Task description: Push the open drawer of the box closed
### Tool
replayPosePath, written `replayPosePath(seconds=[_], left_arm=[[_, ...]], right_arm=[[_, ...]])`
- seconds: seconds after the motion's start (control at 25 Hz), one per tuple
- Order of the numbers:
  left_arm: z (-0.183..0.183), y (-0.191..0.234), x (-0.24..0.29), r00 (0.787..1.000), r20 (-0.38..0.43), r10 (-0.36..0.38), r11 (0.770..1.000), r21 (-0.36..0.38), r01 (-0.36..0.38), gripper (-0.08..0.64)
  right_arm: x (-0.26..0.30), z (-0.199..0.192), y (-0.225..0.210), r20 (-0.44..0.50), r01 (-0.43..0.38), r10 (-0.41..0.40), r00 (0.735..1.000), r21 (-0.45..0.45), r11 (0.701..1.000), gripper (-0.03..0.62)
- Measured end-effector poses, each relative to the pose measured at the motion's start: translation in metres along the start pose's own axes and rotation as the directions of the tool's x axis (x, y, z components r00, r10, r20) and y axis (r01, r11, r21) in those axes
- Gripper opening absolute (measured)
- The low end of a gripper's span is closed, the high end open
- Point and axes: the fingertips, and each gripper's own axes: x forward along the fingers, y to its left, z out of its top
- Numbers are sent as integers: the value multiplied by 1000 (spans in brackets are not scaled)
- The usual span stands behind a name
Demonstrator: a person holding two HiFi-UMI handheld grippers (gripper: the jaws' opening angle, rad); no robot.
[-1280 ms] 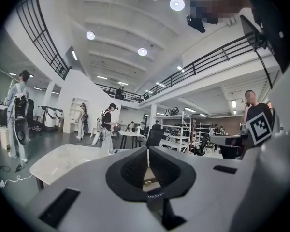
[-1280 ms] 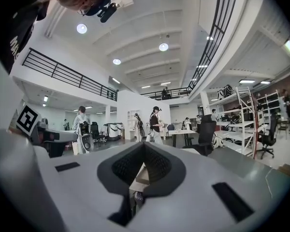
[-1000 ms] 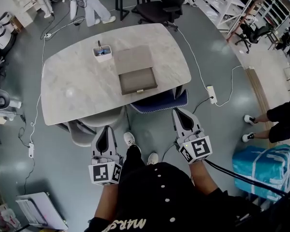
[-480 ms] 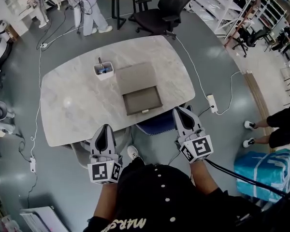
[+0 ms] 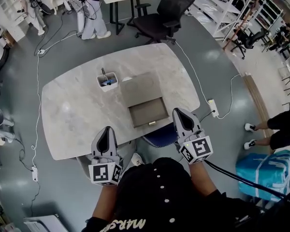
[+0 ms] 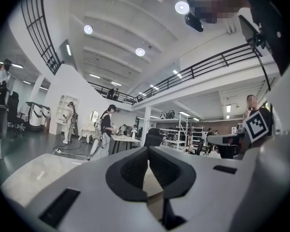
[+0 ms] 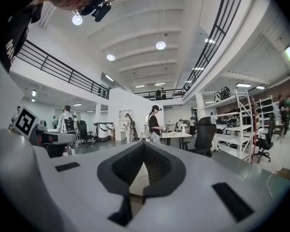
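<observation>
The left gripper (image 5: 107, 132) is hanging at the near left side of the pale marble table with rounded corners (image 5: 72, 110). Its tip is overlapping the table's near edge in the head view, and its height above it cannot be told. In its own view its two fingers are pressing together at the tips with nothing between them. Only a pale sliver is showing through the hollow below, too little to name.

A small white square holder (image 5: 107, 79) is standing further back on the table, just left of the box. A dark stick is poking out of it, and its bluish contents are too small to make out.

The flat grey-brown box (image 5: 139, 87) is sitting in the middle of the table. Its drawer (image 5: 148, 111) is standing pulled out toward the person, with a small metal handle (image 5: 152, 123) at its front. A dark blue chair seat (image 5: 160, 135) is showing below the drawer, mostly hidden under the table edge.

The right gripper (image 5: 180, 114) is hovering just right of the drawer front, apart from it. Its fingers are also pressing tip to tip and pinching nothing.

The person's black buttoned garment (image 5: 159, 197) is covering the floor at the bottom. At the right edge a bystander is cut off, with only the legs and white shoes (image 5: 249, 134) showing.
</observation>
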Motion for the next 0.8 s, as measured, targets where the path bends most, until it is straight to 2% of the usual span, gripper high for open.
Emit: replayPosePath(seconds=[0.32,0.6,0.8], left_arm=[[-11,0,29,999,-31,-6,1000,-12,6,20],[1,-13,48,1000,-2,10,1000,-14,-10,20],[-3,-11,54,1000,-14,27,1000,-10,-27,20]], right_arm=[[12,-17,-16,-45,20,-20,999,16,1000,-3],[30,-11,-39,-44,-6,8,999,43,999,-3],[42,-17,-43,-50,-24,27,998,73,997,-3]])
